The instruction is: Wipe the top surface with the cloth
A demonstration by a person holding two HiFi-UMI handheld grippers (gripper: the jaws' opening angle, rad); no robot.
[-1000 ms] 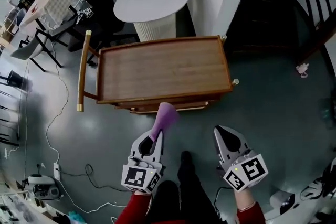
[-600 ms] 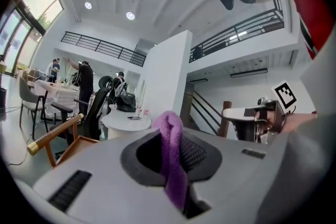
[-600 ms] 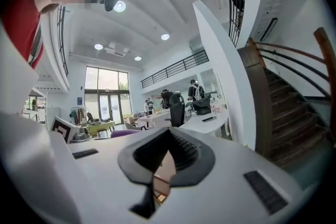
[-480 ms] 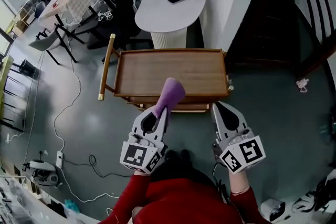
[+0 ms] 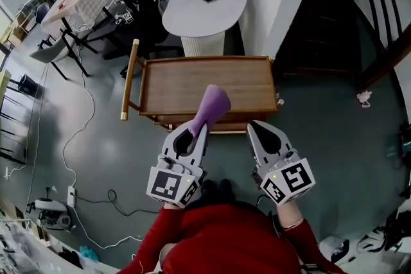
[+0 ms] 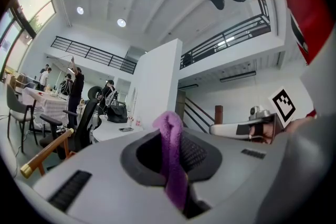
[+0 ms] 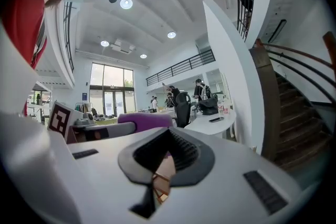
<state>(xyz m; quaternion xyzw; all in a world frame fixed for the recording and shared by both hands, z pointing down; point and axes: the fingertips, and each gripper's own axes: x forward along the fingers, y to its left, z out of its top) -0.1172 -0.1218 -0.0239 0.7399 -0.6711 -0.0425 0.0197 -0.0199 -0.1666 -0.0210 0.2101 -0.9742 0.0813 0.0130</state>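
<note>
We hold the left gripper (image 5: 200, 130) with its jaws pinched on the purple cloth (image 5: 212, 104), a soft, fuzzy fold that stands out past the jaw tips as a rounded roll. In the head view the cloth overlaps the near rim of the wooden cart (image 5: 173, 83). The cart's rectangular top is bare, straight-grained wood inside a low raised rim, with a brass-tipped bar handle (image 5: 128, 79) at its left end. The right gripper (image 5: 258, 130) has its smooth grey jaws drawn to a narrow slit, with nothing between them. A white round-ended table (image 5: 192, 9) stands just beyond the cart's far edge, and a white wall closes in at its right corner. Glossy grey floor lies open to the left, crossed by a thin cable (image 5: 69, 144).
</note>
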